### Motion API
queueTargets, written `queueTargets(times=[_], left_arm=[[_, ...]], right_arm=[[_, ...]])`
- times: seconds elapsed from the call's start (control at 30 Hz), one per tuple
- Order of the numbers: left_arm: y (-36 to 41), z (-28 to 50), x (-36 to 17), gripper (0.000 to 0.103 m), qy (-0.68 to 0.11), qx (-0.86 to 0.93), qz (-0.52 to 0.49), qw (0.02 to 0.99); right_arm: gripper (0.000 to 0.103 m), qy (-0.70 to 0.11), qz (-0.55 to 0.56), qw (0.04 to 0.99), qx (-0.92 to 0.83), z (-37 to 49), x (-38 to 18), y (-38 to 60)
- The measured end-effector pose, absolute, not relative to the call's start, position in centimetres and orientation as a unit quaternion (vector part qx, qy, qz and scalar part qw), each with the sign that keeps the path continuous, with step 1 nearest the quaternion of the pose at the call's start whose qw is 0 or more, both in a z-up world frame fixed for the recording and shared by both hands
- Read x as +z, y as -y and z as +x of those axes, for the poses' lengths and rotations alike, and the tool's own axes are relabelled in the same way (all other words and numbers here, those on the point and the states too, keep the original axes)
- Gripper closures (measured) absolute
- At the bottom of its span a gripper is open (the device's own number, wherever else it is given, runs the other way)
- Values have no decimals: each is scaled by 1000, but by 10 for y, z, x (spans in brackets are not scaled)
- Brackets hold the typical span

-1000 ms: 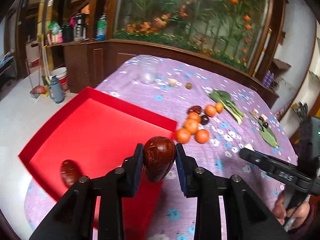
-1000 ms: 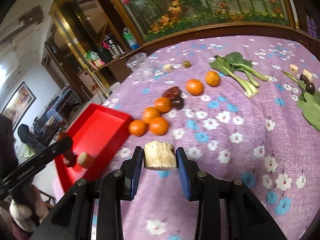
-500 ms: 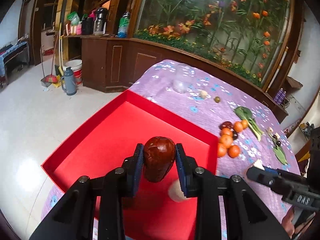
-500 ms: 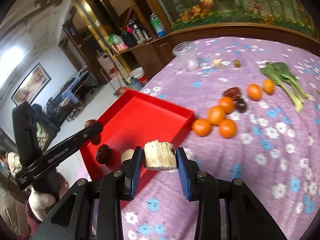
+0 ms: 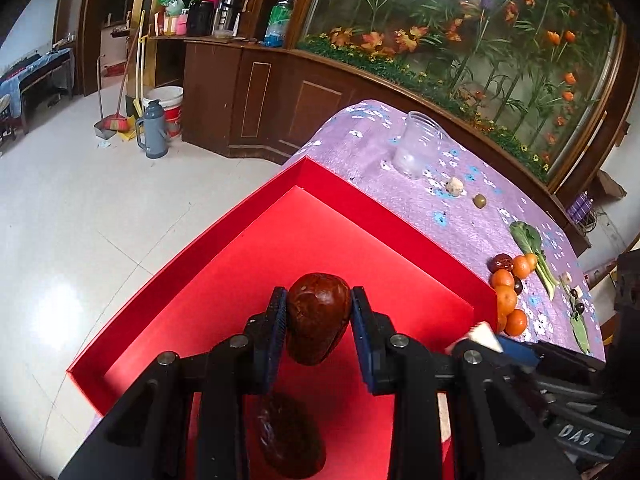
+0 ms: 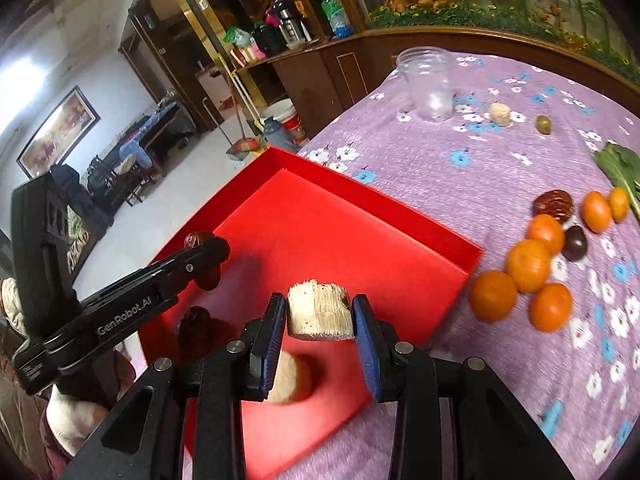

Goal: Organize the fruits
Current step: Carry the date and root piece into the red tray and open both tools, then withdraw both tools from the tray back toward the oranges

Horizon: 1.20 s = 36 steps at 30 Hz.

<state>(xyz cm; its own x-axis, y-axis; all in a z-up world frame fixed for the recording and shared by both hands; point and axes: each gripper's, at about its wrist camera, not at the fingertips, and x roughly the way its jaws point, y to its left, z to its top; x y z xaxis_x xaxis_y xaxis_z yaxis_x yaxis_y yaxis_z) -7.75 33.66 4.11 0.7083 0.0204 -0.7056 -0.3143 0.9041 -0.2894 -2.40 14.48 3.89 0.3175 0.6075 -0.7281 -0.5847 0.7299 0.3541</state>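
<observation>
A glossy dark-red wrinkled date (image 5: 318, 316) is clenched between the jaws of the left gripper (image 5: 319, 326), held above the floor of the shallow red rectangular tray (image 5: 384, 216). A pale fibrous cut chunk (image 6: 320, 314) is pinched by the jaws of the right gripper (image 6: 320, 322), held over the tray's near part. Already in the tray are a second dark date (image 5: 290, 438), directly below the left jaws, and a pale rounded piece (image 6: 290, 378) at 6 o'clock in the right view. Small orange tangerines (image 6: 528, 266) are clustered on the purple flowered desk (image 6: 480, 168) at 3 o'clock, just outside the tray wall. Two risks are judged: a date released from this height could land on the one beneath and roll, and the two grippers, close together over the tray, could be knocked against each other, since the right one crosses the left view at 4 o'clock
</observation>
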Motion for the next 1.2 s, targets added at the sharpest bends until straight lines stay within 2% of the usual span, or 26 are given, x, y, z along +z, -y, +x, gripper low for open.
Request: queueTargets(times=[0.1, 0.2, 0.3, 0.37, 0.53, 0.67, 0.83, 1.2], left_arm=[[-339, -78, 40, 71, -369, 91, -211, 901], [-339, -81, 42, 58, -363, 88, -220, 901], [-337, -85, 49, 56, -354, 88, -222, 904], [-335, -88, 54, 51, -347, 88, -225, 906], [-329, -100, 66, 41, -332, 88, -225, 912], [-326, -111, 71, 39, -323, 92, -232, 913], [-323, -118, 71, 39, -326, 94, -241, 909], [-307, -135, 73, 39, -325, 87, -245, 909]], right_arm=[[65, -462, 7, 807, 369, -19, 31, -153], [65, -465, 5, 803, 373, -17, 26, -157], [64, -463, 4, 802, 377, -19, 26, -159], [64, -460, 7, 802, 381, -19, 26, -160], [57, -452, 14, 805, 384, -22, 32, -156], [56, -440, 25, 813, 381, -28, 41, -143], [48, -425, 46, 829, 361, -30, 53, -108], [45, -418, 93, 856, 289, -32, 52, -13]])
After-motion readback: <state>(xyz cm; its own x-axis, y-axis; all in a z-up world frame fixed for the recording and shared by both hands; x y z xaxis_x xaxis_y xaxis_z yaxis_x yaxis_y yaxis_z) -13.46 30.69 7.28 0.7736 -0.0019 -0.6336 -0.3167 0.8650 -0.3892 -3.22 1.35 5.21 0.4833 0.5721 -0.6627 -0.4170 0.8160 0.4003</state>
